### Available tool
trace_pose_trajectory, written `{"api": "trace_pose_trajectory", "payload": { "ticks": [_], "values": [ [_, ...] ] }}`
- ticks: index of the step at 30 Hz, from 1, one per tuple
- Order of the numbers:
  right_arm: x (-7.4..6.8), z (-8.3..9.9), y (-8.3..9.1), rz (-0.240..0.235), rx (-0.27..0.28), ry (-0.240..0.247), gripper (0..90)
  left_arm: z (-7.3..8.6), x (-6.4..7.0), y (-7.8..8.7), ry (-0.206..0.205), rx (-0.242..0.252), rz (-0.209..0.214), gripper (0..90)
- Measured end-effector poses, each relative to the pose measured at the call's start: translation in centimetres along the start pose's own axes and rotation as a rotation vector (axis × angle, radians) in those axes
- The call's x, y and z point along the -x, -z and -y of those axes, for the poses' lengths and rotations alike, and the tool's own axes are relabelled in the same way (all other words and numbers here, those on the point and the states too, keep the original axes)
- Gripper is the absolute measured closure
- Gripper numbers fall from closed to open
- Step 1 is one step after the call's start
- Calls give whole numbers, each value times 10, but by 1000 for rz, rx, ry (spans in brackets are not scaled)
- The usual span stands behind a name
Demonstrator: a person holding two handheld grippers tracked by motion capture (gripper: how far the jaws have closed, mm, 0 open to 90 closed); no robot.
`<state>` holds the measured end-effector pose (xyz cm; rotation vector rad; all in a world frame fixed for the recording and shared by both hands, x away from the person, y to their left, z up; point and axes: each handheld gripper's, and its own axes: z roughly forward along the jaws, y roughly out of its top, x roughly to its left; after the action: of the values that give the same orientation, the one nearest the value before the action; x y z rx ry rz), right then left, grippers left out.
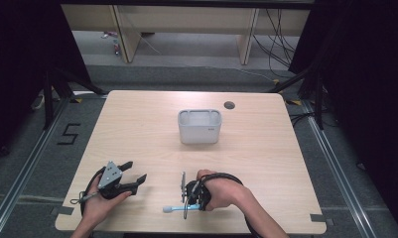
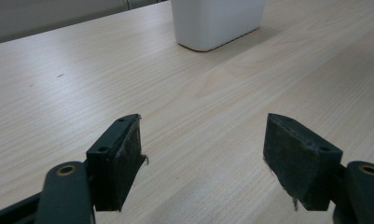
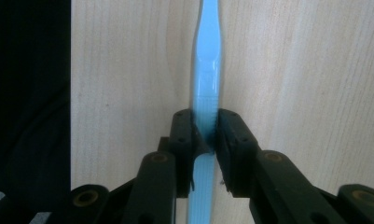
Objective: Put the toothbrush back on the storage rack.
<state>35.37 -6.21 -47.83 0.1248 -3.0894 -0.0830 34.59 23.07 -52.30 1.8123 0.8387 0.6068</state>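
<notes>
Light-blue toothbrush [image 3: 206,74], flat on the table's near edge, clamped mid-handle.

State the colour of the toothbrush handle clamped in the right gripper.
Light blue plastic toothbrush handle; clearest in the right gripper view, between the right gripper jaws.

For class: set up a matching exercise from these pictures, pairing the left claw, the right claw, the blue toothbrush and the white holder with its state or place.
Things:
1. left claw
2. right claw
3. blue toothbrush
4. white holder

States or places:
A. standing upright mid-table
B. open, holding nothing
C. lying along the near table edge
D. shut on a handle

Pairs: 1-B, 2-D, 3-C, 4-A
</notes>
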Motion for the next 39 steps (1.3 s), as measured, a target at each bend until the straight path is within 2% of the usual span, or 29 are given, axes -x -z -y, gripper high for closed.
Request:
{"api": "trace_pose_trajectory", "payload": {
  "ticks": [2, 3, 4, 6, 7, 9, 10, 14, 15, 17, 20, 21, 22, 23, 26, 31, 32, 33, 34, 36, 39],
  "values": [
    [2, 0, 0, -5, 7, 4, 779, 0, 0, 1, -4, -11, -6, 274],
    [1, 0, 0, -13, 0, -24, 782, 0, 0, 1, -3, -11, -5, 274],
    [3, 0, 0, -12, 6, -14, 784, 0, 0, 1, -2, -11, -4, 273],
    [3, 0, 0, -18, 7, -21, 785, 0, 0, 1, -2, -11, -4, 273],
    [4, 0, 2, -16, -12, -14, 786, 0, 0, 1, -2, -12, -4, 274],
    [4, 1, -1, -20, 25, -19, 786, 0, 0, 1, -2, -11, -4, 273],
    [3, 1, -1, -23, 21, -33, 787, 0, 0, 1, -2, -11, -4, 274],
    [2, 2, 0, -8, 23, -33, 787, 0, 0, 0, 1, -1, 1, 274],
    [3, 4, 3, 14, 0, -16, 787, 0, 0, 1, 0, -13, -5, 274],
    [1, 5, 3, -5, 30, -59, 787, 0, 1, 1, -4, -12, -5, 274],
    [2, 7, 6, 29, 24, -31, 787, 0, 1, 1, -3, -7, -6, 274],
    [1, 7, 8, 26, 18, -51, 787, 0, 1, 1, -3, -8, -6, 274],
    [1, 8, 8, 22, 37, -47, 787, 0, 1, 1, -3, -10, -5, 274],
    [0, 9, 10, 20, 39, -74, 787, -1, 1, 1, -3, -15, -7, 274],
    [1, 13, 13, 46, 74, -60, 787, -1, 1, 1, -1, -19, -8, 275],
    [1, 19, 18, 51, 108, -76, 787, -1, 1, 1, -2, -19, -8, 275],
    [-1, 21, 19, 62, 116, -100, 787, 0, 1, 0, -1, -11, -7, 275],
    [0, 22, 20, 67, 126, -84, 787, 0, 1, 0, -1, -8, -6, 275],
    [-1, 24, 21, 65, 134, -100, 787, 0, 1, 0, -3, -9, -9, 275],
    [0, 25, 22, 76, 136, -99, 787, 0, 1, 0, -2, -4, -5, 276],
    [2, 27, 22, 74, 149, -77, 787, 0, 1, 0, -1, -2, -6, 276]
  ]
}}
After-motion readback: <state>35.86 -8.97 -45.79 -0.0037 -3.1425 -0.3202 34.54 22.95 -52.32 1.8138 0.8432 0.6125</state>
